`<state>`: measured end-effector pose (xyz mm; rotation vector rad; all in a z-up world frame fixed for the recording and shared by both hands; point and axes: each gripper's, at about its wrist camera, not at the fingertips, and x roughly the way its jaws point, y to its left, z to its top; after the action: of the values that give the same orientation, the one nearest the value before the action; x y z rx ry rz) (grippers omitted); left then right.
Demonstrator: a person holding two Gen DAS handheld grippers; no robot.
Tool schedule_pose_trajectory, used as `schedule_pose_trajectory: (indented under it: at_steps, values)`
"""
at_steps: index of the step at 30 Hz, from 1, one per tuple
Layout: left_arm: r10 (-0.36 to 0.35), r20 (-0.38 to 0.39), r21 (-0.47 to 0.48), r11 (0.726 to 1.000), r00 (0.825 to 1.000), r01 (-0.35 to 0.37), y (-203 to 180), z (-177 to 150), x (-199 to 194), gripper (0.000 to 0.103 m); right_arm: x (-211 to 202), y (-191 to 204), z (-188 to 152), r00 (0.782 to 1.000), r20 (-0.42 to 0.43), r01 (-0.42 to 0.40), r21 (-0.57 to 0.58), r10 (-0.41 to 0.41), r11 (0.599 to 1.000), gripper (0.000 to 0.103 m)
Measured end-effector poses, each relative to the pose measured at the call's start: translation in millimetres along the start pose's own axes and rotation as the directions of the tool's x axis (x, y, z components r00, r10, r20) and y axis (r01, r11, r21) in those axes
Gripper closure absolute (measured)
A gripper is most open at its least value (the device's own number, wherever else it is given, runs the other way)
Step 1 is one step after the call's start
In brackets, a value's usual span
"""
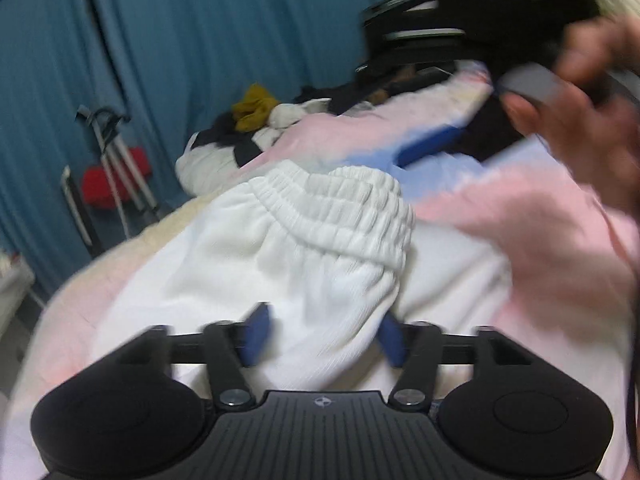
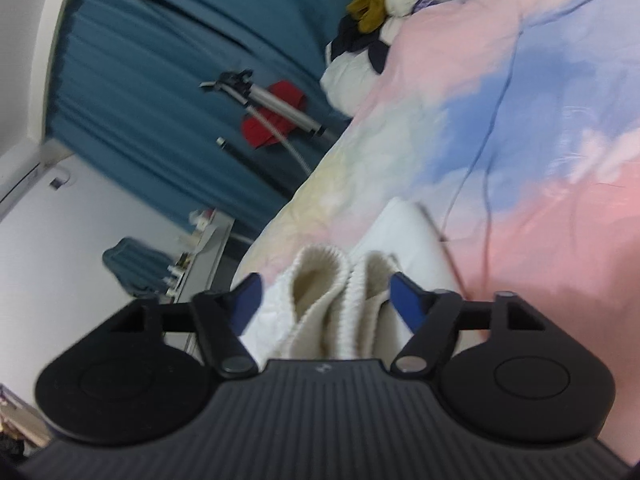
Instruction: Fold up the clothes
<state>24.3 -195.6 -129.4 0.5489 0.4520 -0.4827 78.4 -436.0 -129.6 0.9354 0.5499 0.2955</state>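
Observation:
White pants [image 1: 304, 248] with a gathered elastic waistband lie on the pink and blue bedspread [image 1: 520, 216]. My left gripper [image 1: 322, 336] has its blue fingers spread wide, with white pants fabric bunched between them. My right gripper [image 2: 324, 304] also has its fingers spread wide, with two cream ribbed cuffs [image 2: 340, 284] of the garment lying between them. The right gripper also shows in the left wrist view [image 1: 432, 144], blurred, held by a hand at the upper right.
A pile of clothes [image 1: 256, 128], mustard, white and dark, lies at the bed's far end. A blue curtain [image 1: 160, 40] hangs behind, with a tripod and red item [image 1: 116, 176] against it. A shelf with small things [image 2: 200, 248] stands at left.

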Motion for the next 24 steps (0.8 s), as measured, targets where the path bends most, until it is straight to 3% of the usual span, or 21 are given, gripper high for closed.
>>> schedule_pose_trajectory:
  at_steps: [1,4,8,11,17,23,24]
  values:
    - [0.001,0.002,0.025,1.0,1.0,-0.001,2.5,-5.6,-5.2,0.032,2.7,2.1,0.5,1.0,-0.016,0.001,-0.011,-0.002,1.0,0.045]
    - [0.018,-0.006,0.048,0.999,1.0,-0.018,10.4,-21.1,-16.4,0.032,13.2,7.8,2.7,0.998,-0.054,0.029,-0.05,-0.032,0.998,0.046]
    - [-0.025,-0.026,-0.031,0.999,0.999,0.024,30.5,-45.6,-31.7,0.032,30.1,11.3,7.4,0.994,-0.093,0.049,-0.08,-0.057,0.996,0.046]
    - [0.012,-0.061,-0.085,0.996,0.998,-0.017,43.7,-59.8,-33.5,0.033,49.2,9.2,11.6,0.99,-0.124,0.052,-0.086,-0.063,0.995,0.046]
    - [-0.004,-0.053,-0.147,0.989,0.999,-0.004,60.1,-61.9,-32.9,0.036,78.6,14.3,18.6,0.985,-0.136,0.081,-0.189,-0.108,0.979,0.046]
    - [-0.023,-0.053,-0.188,0.982,0.998,0.012,66.5,-57.5,-28.3,0.038,86.0,-8.9,24.6,0.985,-0.171,0.017,-0.08,-0.031,0.997,0.047]
    - [-0.025,-0.055,-0.195,0.981,0.998,0.014,67.1,-57.2,-28.5,0.038,86.7,-11.1,24.1,0.984,-0.175,0.001,-0.061,-0.011,0.998,0.051]
